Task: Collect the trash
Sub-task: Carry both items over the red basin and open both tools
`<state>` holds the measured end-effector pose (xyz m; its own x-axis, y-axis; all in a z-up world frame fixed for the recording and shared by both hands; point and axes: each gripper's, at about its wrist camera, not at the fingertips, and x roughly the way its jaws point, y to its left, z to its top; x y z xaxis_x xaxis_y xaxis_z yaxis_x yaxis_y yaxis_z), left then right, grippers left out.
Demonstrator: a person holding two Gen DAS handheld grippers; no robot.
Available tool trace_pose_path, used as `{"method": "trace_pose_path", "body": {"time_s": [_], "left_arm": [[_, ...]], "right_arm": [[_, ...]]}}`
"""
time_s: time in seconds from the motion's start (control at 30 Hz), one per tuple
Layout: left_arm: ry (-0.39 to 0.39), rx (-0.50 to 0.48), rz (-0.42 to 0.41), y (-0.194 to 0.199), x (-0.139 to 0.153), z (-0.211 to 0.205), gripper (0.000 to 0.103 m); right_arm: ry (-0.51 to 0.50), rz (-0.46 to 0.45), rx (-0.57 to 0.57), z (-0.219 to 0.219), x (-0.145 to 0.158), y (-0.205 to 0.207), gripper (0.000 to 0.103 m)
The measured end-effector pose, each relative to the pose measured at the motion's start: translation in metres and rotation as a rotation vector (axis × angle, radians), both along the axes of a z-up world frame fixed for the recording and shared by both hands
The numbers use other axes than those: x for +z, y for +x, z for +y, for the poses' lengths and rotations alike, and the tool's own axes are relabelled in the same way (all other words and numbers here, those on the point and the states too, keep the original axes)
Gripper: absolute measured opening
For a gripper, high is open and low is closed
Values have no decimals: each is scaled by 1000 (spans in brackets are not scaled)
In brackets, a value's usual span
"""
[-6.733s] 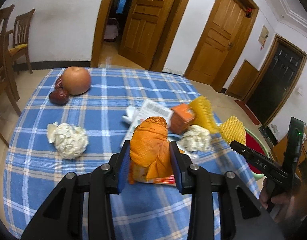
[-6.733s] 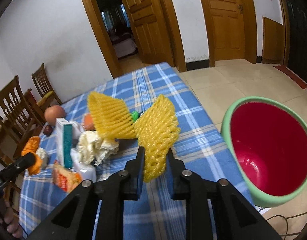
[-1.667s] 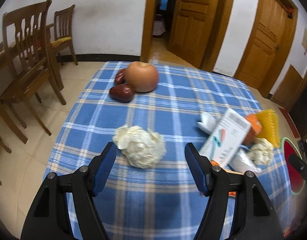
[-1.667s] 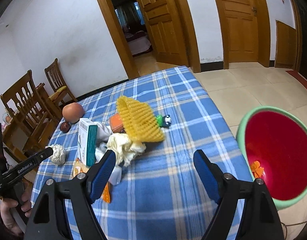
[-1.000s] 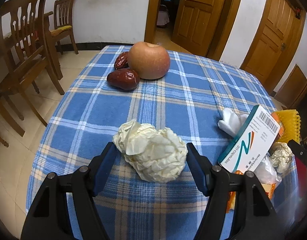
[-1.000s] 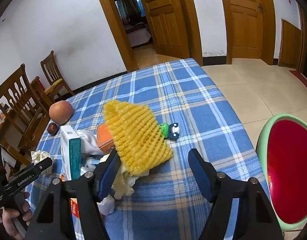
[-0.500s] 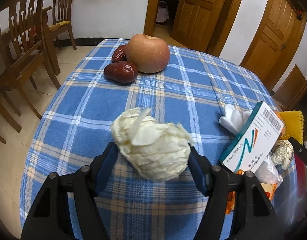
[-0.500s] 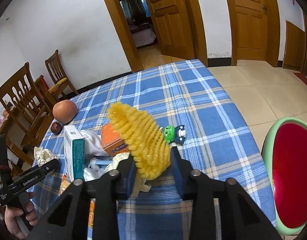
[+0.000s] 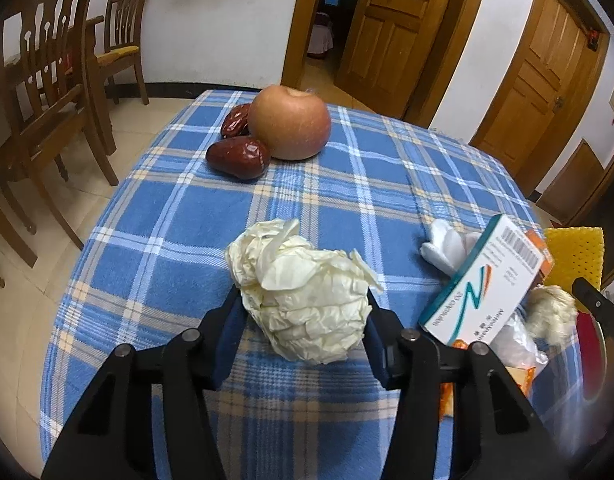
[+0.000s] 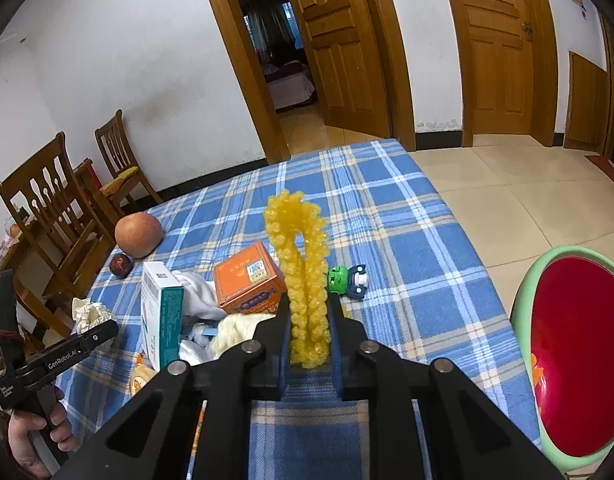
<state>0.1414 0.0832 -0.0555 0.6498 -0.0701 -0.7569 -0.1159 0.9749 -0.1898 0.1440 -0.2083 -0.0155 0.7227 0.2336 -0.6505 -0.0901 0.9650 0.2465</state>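
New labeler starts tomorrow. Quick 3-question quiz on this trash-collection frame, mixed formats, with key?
1. True or false: the left gripper is closed on the apple.
2. Multiple choice: what does the right gripper pinch? A) orange box B) yellow foam net C) green toy
3. Short answer: which side of the right wrist view shows the red bin with the green rim?

Key:
1. False. It grips the crumpled paper ball; the apple sits farther back beside the red dates.
2. B, the yellow foam net.
3. The right edge, where the bin stands on the floor beside the table.
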Motion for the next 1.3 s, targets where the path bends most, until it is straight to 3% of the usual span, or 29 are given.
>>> {"method": "trace_pose_path", "body": {"time_s": [0.73, 1.3], "left_arm": [[-21, -115, -114, -40, 55, -47, 54], [-36, -310, -173, -59, 86, -134, 54]], "right_arm": [[88, -80, -26, -27, 28, -57, 18], [117, -113, -162, -86, 38, -104, 18]]}}
